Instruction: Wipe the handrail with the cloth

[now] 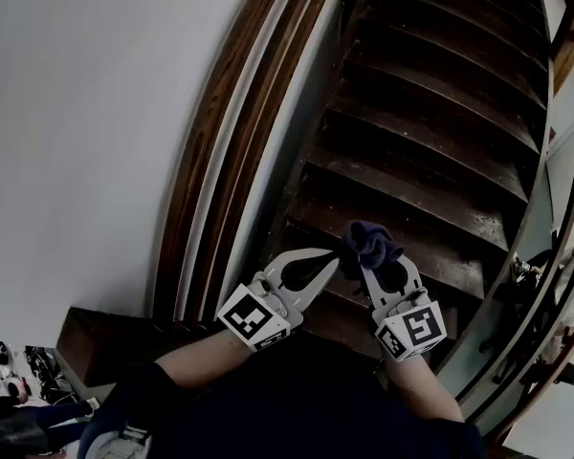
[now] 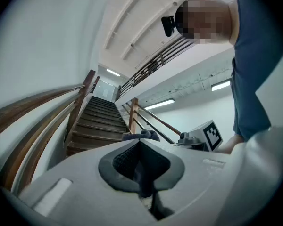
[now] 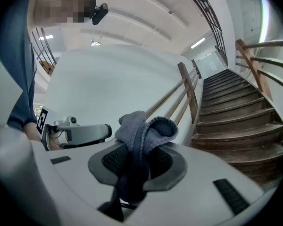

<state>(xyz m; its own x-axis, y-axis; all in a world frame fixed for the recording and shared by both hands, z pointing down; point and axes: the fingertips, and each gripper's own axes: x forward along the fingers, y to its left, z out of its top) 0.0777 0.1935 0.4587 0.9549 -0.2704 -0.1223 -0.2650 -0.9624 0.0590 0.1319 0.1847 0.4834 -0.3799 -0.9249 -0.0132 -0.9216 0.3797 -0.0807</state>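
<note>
A dark grey-blue cloth (image 1: 368, 242) is bunched between the jaws of my right gripper (image 1: 365, 268), which is shut on it at the foot of the stairs. In the right gripper view the cloth (image 3: 144, 131) folds over the jaw tips. My left gripper (image 1: 333, 254) is shut with nothing in it, and its tip sits just left of the cloth. From the left gripper view the cloth (image 2: 141, 135) shows just past the tips of my left gripper (image 2: 137, 142). The brown wooden handrail (image 1: 220, 142) climbs along the white wall to the left of both grippers.
Dark wooden steps (image 1: 430, 142) rise ahead. The white wall (image 1: 77, 113) closes the left side. A second railing with a wooden post and bars (image 1: 555, 256) curves up on the right. Small clutter (image 1: 10, 371) lies on the floor at bottom left.
</note>
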